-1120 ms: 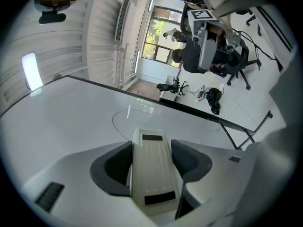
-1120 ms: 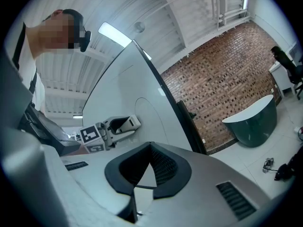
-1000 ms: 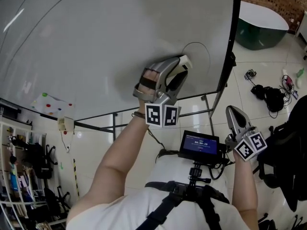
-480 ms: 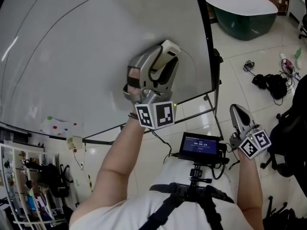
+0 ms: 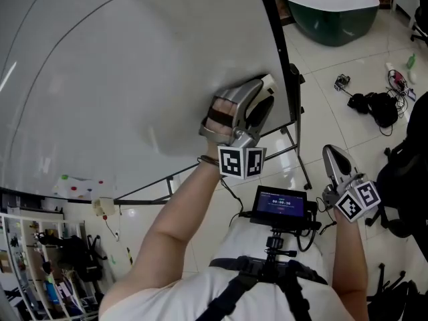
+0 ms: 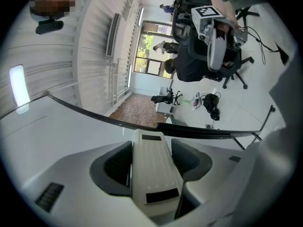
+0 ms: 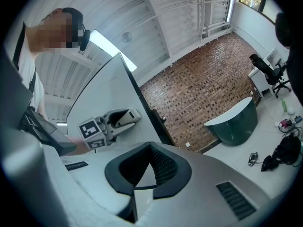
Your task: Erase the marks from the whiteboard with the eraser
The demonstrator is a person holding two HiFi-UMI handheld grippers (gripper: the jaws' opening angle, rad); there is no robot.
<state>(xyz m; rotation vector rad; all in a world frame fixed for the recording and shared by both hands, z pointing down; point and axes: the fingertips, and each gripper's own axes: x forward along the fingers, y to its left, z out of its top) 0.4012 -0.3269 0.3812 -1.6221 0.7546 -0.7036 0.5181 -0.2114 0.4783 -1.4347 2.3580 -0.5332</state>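
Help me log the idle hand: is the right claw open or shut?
Shut. In the right gripper view the right claw has its two tips touching, with nothing between them.

The left gripper (image 6: 152, 150) has its two jaws closed on a cream eraser (image 6: 154, 174), the dark pads (image 6: 118, 163) lying against its long sides. The eraser's far end meets the whiteboard (image 6: 71, 129), whose pale surface fills the middle of the view up to a dark frame edge (image 6: 189, 129) curving across it. Beyond that edge lie a brick-patterned surface (image 6: 137, 110), a window (image 6: 147, 56) and a dark tangle of gear on the pale floor (image 6: 211, 109). Near the top the right gripper (image 6: 214, 63) shows (marker cube uppermost) against a black office chair (image 6: 189, 65); whether its jaws are apart cannot be told here.
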